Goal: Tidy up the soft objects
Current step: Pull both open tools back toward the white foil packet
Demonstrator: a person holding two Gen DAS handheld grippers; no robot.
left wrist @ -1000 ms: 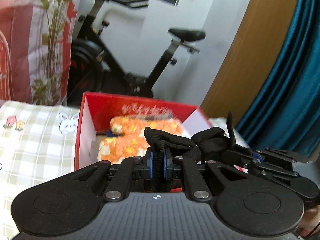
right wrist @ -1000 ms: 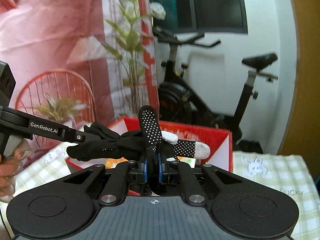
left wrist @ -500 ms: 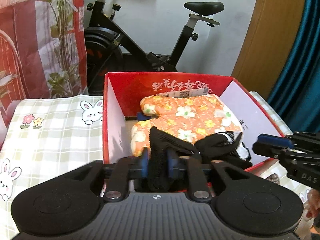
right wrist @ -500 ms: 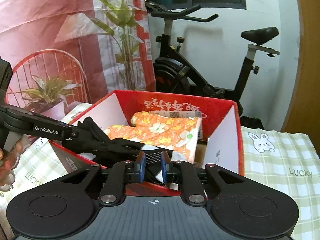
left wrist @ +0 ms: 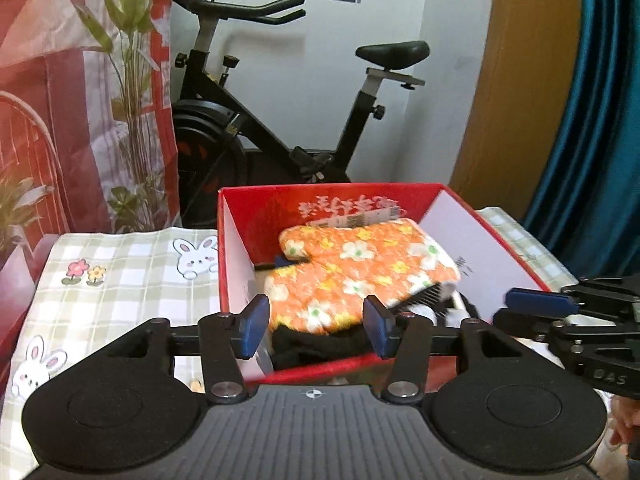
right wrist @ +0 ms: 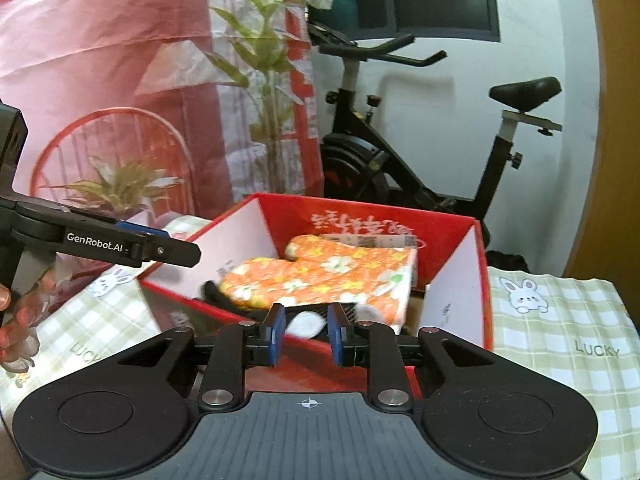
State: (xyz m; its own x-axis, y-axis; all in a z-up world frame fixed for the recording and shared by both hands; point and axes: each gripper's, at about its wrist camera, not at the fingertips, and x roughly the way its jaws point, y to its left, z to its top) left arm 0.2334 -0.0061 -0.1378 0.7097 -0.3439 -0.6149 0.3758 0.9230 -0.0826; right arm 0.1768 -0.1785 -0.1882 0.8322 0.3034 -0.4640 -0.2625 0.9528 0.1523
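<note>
Behind everything an exercise bike (left wrist: pixel 280 128) stands against the white wall, at about twelve o'clock from both my wrists, with a printed red and pink curtain (right wrist: pixel 120 80) hanging at ten o'clock and a teal drape (left wrist: pixel 600 120) at two o'clock in my left view. The checked tablecloth (left wrist: pixel 100 280) with its rabbit prints spreads under the red cardboard box (left wrist: pixel 236 248), which sits open-topped straight ahead of me. Inside the box lies the orange floral oven mitt (left wrist: pixel 360 272), thumb toward the far wall, filling most of the floor. The black glove (left wrist: pixel 320 344) lies in the box at its near edge, partly tucked under the mitt; from my right view I see its white fingertip patch (right wrist: pixel 306 324) between my pads, at the box's near wall. My left gripper (left wrist: pixel 315 330) hangs just above the near rim with its jaws spread wide and holding nothing, the glove's dark bulk visible in the gap beyond them. My right gripper (right wrist: pixel 306 334) also has its jaws parted, less widely, and grips nothing. Each gripper shows in the other's view: the right one at three o'clock, the left one at nine o'clock, blue pads showing.
</note>
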